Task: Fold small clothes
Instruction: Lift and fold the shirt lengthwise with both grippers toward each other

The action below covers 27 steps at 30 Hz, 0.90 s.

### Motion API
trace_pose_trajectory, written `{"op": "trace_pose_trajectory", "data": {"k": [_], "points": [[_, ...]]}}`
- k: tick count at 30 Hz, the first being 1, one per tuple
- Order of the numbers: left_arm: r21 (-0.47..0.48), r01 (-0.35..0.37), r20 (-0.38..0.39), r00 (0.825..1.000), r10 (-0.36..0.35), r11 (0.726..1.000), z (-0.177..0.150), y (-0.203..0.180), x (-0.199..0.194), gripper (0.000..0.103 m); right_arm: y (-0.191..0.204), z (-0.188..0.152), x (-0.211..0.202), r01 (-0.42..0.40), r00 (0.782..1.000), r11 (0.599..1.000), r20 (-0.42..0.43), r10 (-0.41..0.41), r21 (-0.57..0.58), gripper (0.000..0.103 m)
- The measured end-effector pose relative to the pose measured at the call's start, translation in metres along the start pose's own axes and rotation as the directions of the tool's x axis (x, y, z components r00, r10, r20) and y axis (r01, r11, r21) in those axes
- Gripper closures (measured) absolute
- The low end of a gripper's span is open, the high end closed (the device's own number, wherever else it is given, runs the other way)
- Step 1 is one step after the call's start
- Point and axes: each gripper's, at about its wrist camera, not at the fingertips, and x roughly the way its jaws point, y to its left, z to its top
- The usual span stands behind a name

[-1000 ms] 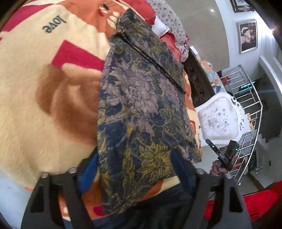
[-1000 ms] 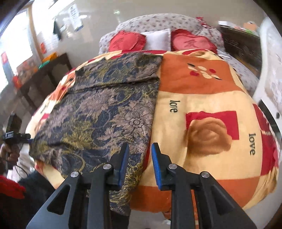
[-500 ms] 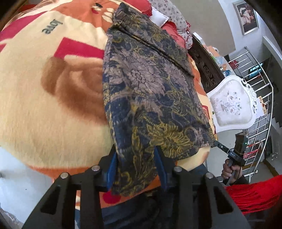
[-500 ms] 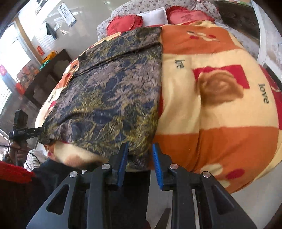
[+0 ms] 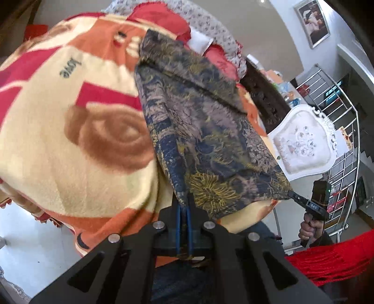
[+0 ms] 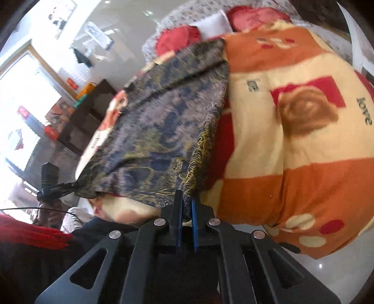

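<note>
A dark blue and gold floral garment lies spread on a bed covered by an orange, cream and red blanket. My left gripper is shut on one near hem corner, with cloth pinched between the blue pads. My right gripper has its jaws closing on the other near hem corner, and the pads press on the cloth. Each view also shows the other gripper at its corner: the right gripper and the left gripper. The near hem is pulled taut between them.
Red pillows and a white pillow lie at the bed's head. A white ornate chair, a metal railing and a dark cabinet stand beside the bed. A dark table stands on the other side. The person's red sleeve shows.
Both grippers went from open beside the hem to closed on its two near corners. The hem is now drawn tight and raised a little off the blanket's edge.
</note>
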Motion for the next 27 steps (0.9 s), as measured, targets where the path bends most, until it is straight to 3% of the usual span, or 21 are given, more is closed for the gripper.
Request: {"op": "trace_pose_trajectory", "data": {"k": [7,13,17,22,27], "points": [[0.02,0.012,0.049,0.999,-0.013,1.0,-0.017,-0.012,-0.052,0.1,0.025,0.002,-0.049,-0.096,0.995,0.989,-0.008,0.096,-0.113,0.095],[-0.007,0.088,0.071,0.994,-0.087,0.996,-0.039,-0.022,-0.088,0.1,0.033,-0.009,-0.094,-0.174,0.985,0.973,-0.023,0.172,-0.152,0.095],[-0.048,0.14,0.186,0.974,-0.129,0.989,-0.007,-0.019,-0.08,0.1,0.027,0.008,-0.093,-0.167,0.982,0.974,0.062,0.179,-0.155,0.095],[-0.112,0.108,0.299,0.952,-0.07,0.988,0.058,-0.006,-0.047,0.1,0.014,0.054,-0.061,-0.112,0.975,0.983,0.177,0.137,-0.145,0.095],[-0.169,0.054,0.35,0.937,0.009,0.984,0.114,0.009,-0.008,0.1,-0.004,0.11,-0.019,-0.023,0.964,0.994,0.261,0.05,-0.105,0.095]]}}
